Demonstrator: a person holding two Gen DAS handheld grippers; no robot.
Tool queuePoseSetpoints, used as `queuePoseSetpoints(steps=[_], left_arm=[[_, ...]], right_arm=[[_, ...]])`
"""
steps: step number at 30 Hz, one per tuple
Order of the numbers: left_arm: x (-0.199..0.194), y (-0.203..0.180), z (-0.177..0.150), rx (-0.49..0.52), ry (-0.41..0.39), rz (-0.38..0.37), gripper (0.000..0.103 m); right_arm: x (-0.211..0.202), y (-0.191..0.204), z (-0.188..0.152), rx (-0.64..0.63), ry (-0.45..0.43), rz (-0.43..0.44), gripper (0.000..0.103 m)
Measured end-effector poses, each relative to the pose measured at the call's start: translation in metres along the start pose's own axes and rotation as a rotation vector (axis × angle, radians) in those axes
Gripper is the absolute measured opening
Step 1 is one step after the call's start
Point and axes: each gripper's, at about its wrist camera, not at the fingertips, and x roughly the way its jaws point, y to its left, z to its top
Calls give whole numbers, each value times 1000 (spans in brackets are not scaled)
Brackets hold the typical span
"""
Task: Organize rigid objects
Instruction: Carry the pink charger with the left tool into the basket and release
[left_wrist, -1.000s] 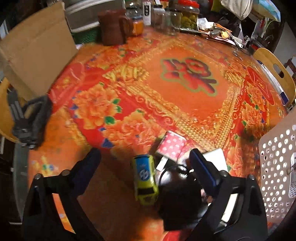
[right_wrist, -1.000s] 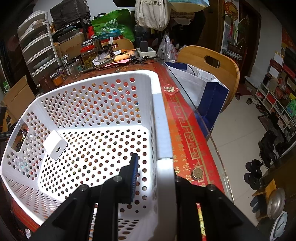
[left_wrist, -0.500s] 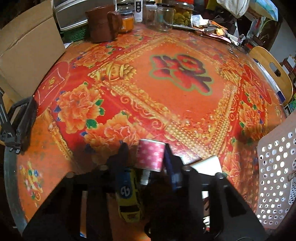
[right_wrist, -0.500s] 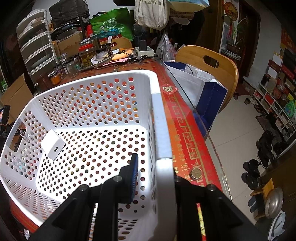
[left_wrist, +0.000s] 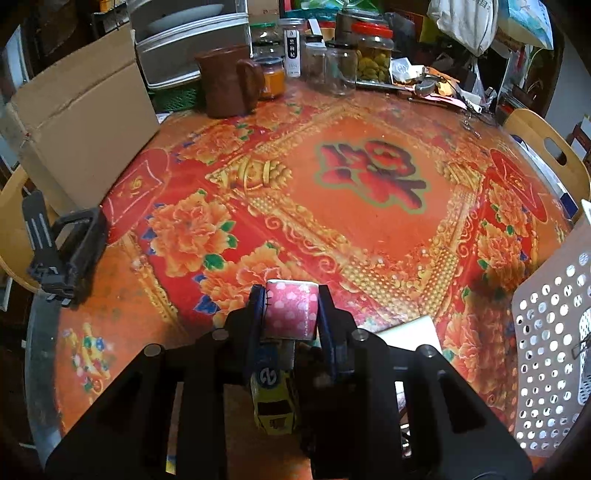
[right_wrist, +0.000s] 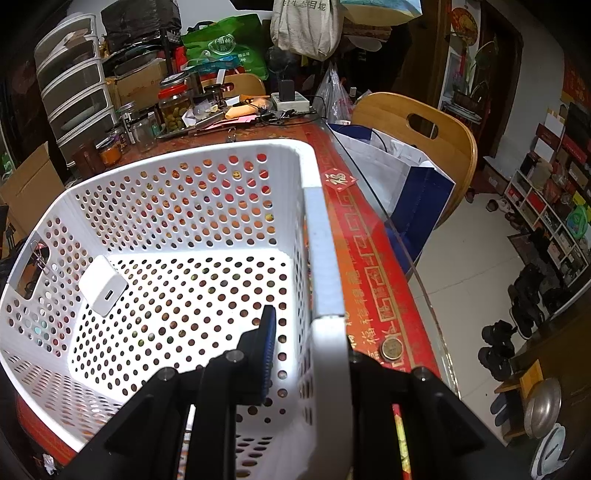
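My left gripper (left_wrist: 291, 308) is shut on a small pink box with white hearts (left_wrist: 292, 310) and holds it above the table. Below it lie a yellow toy car (left_wrist: 273, 398), a dark round object (left_wrist: 325, 380) and a white flat box (left_wrist: 410, 332). My right gripper (right_wrist: 308, 332) is shut on the right wall of the white perforated basket (right_wrist: 321, 251); its right finger is hidden behind the wall. A white charger (right_wrist: 103, 290) lies inside the basket. The basket's edge also shows at the right of the left wrist view (left_wrist: 554, 350).
A red and orange floral tablecloth (left_wrist: 369, 221) covers the round table. A brown jug (left_wrist: 225, 79) and several jars (left_wrist: 371, 55) stand at the far edge. A black holder (left_wrist: 62, 251) sits at the left edge, a cardboard box (left_wrist: 81, 118) behind it. A wooden chair (right_wrist: 417, 136) stands by the basket.
My left gripper closed on the pink heart box and lifted it off the table. The right gripper kept its hold on the basket wall; the basket shifted slightly.
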Motion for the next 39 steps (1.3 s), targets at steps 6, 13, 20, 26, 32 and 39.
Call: queuePoseSetpoints(steps=[6,13,20,26,32,39], left_arm=[[-29,9,-1,-3,-45,52,25],[-83,10,-6,5,-126,117,24],[-139,-26,-9,37,-215,54,24],[-181,-83,-15,123,-252,-40,24],[-204,-148,-21,214,-236,-145,24],[-195,-209,-31,297,-146,-222,24]], right_arm=[[1,0,0,-14,5,6,18],[0,1,-1,-21,-7,12,18],[2,1,0,-26,-14,22,18],[2,-1,0,-23,-16,26,18],[2,-2,0,-18,-18,30,18],[2,-2,-1,-19,-17,32,18]])
